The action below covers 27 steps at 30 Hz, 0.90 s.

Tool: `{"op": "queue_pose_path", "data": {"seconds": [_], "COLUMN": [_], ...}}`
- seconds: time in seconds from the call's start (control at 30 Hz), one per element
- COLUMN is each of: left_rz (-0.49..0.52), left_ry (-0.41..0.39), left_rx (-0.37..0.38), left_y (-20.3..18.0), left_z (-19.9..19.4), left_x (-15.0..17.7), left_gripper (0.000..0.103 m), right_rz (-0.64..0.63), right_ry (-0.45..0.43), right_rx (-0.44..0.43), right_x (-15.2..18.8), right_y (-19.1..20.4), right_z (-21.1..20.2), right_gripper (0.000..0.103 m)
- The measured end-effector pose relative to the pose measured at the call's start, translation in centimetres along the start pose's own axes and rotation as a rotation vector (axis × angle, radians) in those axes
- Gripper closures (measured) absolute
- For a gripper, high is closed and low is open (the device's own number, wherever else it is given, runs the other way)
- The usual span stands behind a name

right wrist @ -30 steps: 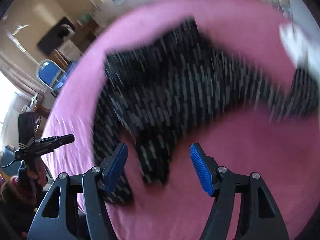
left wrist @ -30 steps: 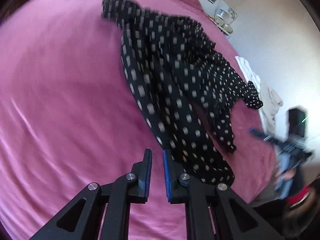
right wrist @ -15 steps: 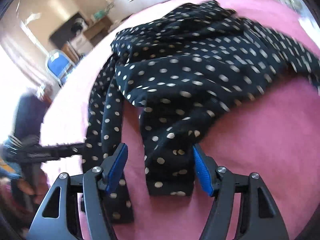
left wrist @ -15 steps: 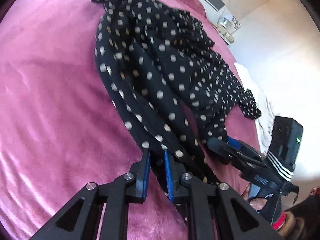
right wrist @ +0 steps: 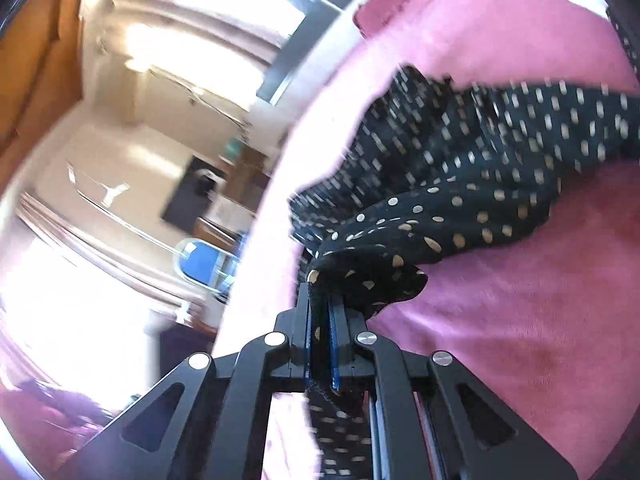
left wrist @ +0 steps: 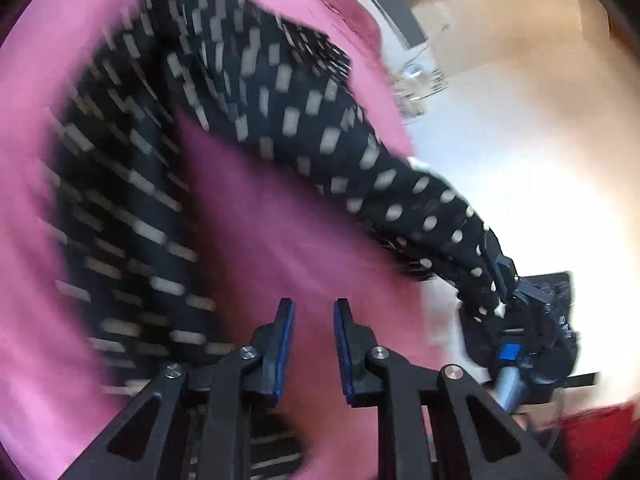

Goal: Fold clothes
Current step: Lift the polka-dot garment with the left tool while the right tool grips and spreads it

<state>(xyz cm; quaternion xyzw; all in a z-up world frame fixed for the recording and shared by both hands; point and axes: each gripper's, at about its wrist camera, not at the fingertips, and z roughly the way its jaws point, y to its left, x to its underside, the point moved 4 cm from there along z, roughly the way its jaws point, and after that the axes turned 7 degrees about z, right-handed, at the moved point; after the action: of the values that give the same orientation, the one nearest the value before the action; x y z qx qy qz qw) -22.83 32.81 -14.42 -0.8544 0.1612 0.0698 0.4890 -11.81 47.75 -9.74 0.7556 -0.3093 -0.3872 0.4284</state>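
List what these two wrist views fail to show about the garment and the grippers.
- Garment: left wrist view, motion blur smears its shape and folds; type unclear.
- Its far end: right wrist view, cut off by the right edge.
- Right gripper: cloth covers the fingers' pads.
- Left gripper: opening, nothing between; blur and its frame hide the cloth beneath.

This was a bedroom in a home. A bed (left wrist: 260,240) spread with a pink cover filled most of both views, with a darker pink pillow (left wrist: 344,12) near its far edge. Beyond the bed's side stood a blue chair (right wrist: 204,264), wooden furniture (right wrist: 248,168) against cream walls, and bright windows (right wrist: 192,12).
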Motion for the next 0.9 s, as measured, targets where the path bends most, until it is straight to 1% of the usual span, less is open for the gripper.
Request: {"op": "queue_pose_path", "data": {"seconds": [0.03, 0.07, 0.1, 0.17, 0.2, 0.23, 0.27, 0.3, 0.33, 0.37, 0.43, 0.47, 0.5, 0.57, 0.6, 0.63, 0.67, 0.7, 0.73, 0.8, 0.83, 0.9], "left_rz": [-0.036, -0.09, -0.13, -0.243, -0.287, -0.324, -0.355, -0.384, -0.413, -0.446, -0.468, -0.487, -0.503, -0.5, -0.498, -0.496, -0.482, -0.468, -0.454, -0.447, -0.422, -0.309], "left_ry": [-0.006, -0.019, -0.037, -0.107, -0.144, -0.182, -0.212, -0.235, -0.259, -0.282, -0.3, -0.312, -0.326, -0.355, -0.37, -0.385, -0.393, -0.402, -0.411, -0.43, -0.433, -0.428], "left_rx": [0.049, 0.121, 0.179, 0.316, 0.371, 0.421, 0.465, 0.496, 0.526, 0.533, 0.488, 0.486, 0.499, 0.549, 0.575, 0.6, 0.599, 0.57, 0.541, 0.537, 0.505, 0.39], "left_y": [0.1, 0.3, 0.5, 1.1, 1.5, 1.8, 2.1, 2.5, 2.9, 3.5, 4.6, 5.1, 5.5, 5.2, 5.1, 5.0, 4.6, 4.4, 4.2, 4.0, 3.7, 2.3], "left_z": [0.5, 1.2, 1.6, 1.6, 1.4, 1.0, 0.7, 0.5, 0.2, 0.1, 0.5, 0.8, 1.1, 1.9, 2.3, 2.7, 3.0, 3.1, 3.2, 2.7, 2.3, 0.6], "left_x": [0.0, -0.1, -0.3, -1.0, -1.1, -1.2, -1.2, -1.1, -1.0, -1.1, -1.4, -1.7, -1.9, -2.8, -3.2, -3.6, -3.9, -4.3, -4.6, -4.6, -4.4, -4.1], "left_gripper": [0.081, 0.08, 0.075, 0.063, 0.045, 0.018, 0.006, 0.0, 0.0, 0.0, 0.0, 0.0, 0.0, 0.0, 0.001, 0.013, 0.031, 0.09, 0.099, 0.099, 0.099, 0.099], "right_rz": [-0.004, -0.012, -0.027, -0.041, -0.052, -0.057, -0.058, -0.058, -0.058, -0.06, -0.063, -0.062, -0.059, -0.051, -0.047, -0.043, -0.041, -0.04, -0.036, -0.029, -0.027, -0.019], "right_ry": [-0.002, -0.004, -0.005, -0.004, -0.006, -0.006, -0.004, -0.002, 0.0, 0.003, 0.008, 0.01, 0.01, 0.008, 0.007, 0.006, 0.006, 0.006, 0.002, -0.007, -0.014, -0.026], "right_rx": [-0.006, -0.009, -0.004, -0.001, 0.005, 0.007, 0.005, 0.002, -0.001, -0.003, -0.009, -0.014, -0.018, -0.021, -0.02, -0.019, -0.015, -0.01, -0.008, -0.008, -0.008, -0.015], "right_x": [-0.5, -1.0, -1.5, -2.0, -2.1, -2.2, -2.1, -2.0, -1.9, -1.8, -1.7, -1.6, -1.5, -1.3, -1.2, -1.1, -0.9, -0.8, -0.6, -0.4, -0.3, 0.0], "right_y": [0.4, 0.8, 1.3, 1.6, 1.8, 1.9, 1.8, 1.8, 1.7, 1.6, 1.4, 1.4, 1.1, 0.9, 0.7, 0.4, 0.3, 0.1, 0.0, -0.2, -0.4, -0.5], "right_z": [-0.3, -0.6, -0.8, -1.4, -1.5, -1.6, -1.7, -1.8, -1.8, -1.9, -1.9, -1.9, -1.7, -1.8, -1.7, -1.6, -1.7, -1.7, -1.8, -2.1, -2.2, -2.5], "right_gripper": [0.096, 0.096, 0.096, 0.096, 0.096, 0.096, 0.096, 0.096, 0.096, 0.096, 0.096, 0.096, 0.096, 0.096, 0.096, 0.096, 0.096, 0.096, 0.096, 0.096, 0.096, 0.096]}}
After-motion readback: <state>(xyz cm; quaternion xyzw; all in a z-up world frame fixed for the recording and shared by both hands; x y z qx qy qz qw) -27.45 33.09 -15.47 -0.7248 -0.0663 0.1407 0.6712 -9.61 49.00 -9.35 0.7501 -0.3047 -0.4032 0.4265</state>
